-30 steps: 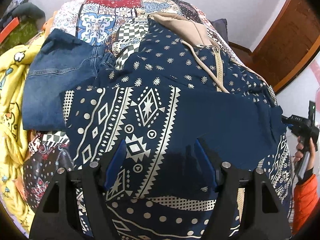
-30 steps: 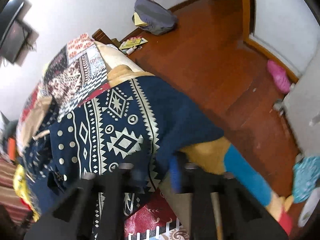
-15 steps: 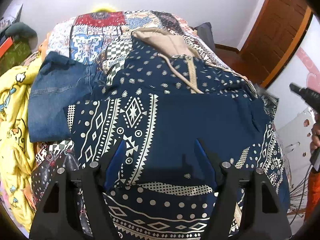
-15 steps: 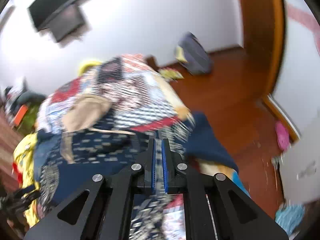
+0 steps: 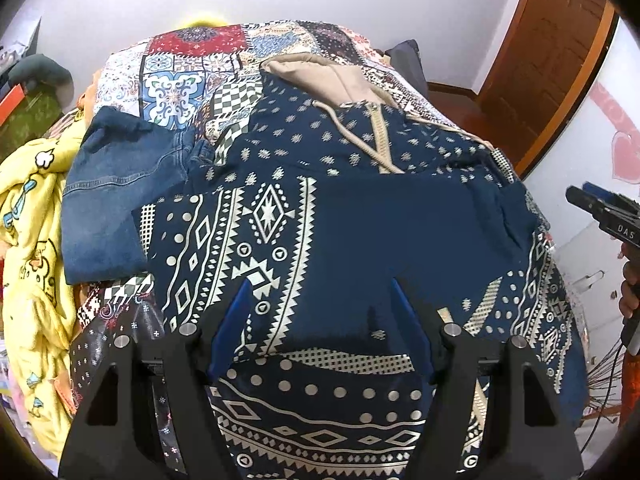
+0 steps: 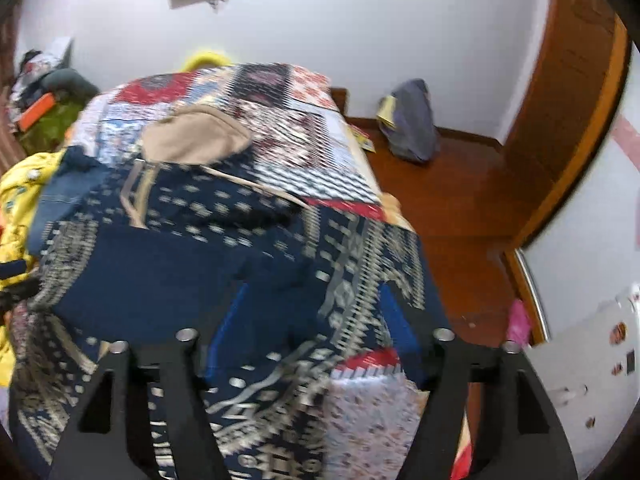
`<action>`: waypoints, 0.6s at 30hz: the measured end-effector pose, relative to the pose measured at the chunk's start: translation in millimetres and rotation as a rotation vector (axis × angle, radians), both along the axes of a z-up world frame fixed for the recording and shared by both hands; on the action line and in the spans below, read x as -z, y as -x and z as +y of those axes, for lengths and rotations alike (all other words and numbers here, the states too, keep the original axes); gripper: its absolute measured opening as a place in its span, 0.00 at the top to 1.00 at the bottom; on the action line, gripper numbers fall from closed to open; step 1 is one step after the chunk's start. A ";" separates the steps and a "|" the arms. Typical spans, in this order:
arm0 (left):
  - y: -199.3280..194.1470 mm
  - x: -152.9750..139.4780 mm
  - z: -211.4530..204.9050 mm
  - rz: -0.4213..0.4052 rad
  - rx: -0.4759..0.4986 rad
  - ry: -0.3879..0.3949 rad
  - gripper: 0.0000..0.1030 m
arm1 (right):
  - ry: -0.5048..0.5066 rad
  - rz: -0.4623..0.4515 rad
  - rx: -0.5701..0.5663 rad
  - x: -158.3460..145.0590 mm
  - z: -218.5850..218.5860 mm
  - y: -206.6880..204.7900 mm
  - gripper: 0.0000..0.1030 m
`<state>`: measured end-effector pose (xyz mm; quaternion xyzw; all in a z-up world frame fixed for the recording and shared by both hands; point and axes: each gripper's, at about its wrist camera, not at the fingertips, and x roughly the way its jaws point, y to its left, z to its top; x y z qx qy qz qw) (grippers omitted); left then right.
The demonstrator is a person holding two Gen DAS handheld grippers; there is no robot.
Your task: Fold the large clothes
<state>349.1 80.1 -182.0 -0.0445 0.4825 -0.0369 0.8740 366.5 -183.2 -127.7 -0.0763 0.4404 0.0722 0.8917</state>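
navy patterned hoodie (image 5: 360, 240) lying mid-frame on the quilted bed (image 5: 192, 64), sleeves folded inward to narrow it | left gripper (image 5: 320, 320) hovering released, grasping nothing | right gripper (image 6: 312, 320) likewise spread, empty, likely lining up the next fold

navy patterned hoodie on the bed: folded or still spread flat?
Partly folded. On the navy patterned hoodie, a plain navy panel lies doubled over the printed front; the tan hood still lies flat, unfolded.
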 end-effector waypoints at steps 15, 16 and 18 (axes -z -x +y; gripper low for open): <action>-18.1 31.3 -3.1 0.064 -0.016 0.007 0.33 | -0.526 0.363 0.430 115.5 -129.8 -48.0 0.35; -19.2 32.4 -3.4 0.066 -0.016 0.009 0.33 | -0.545 0.355 0.437 117.7 -131.5 -50.4 0.33; -20.9 34.6 -4.3 0.072 -0.014 0.020 0.33 | -0.581 0.336 0.474 122.3 -137.9 -58.2 0.33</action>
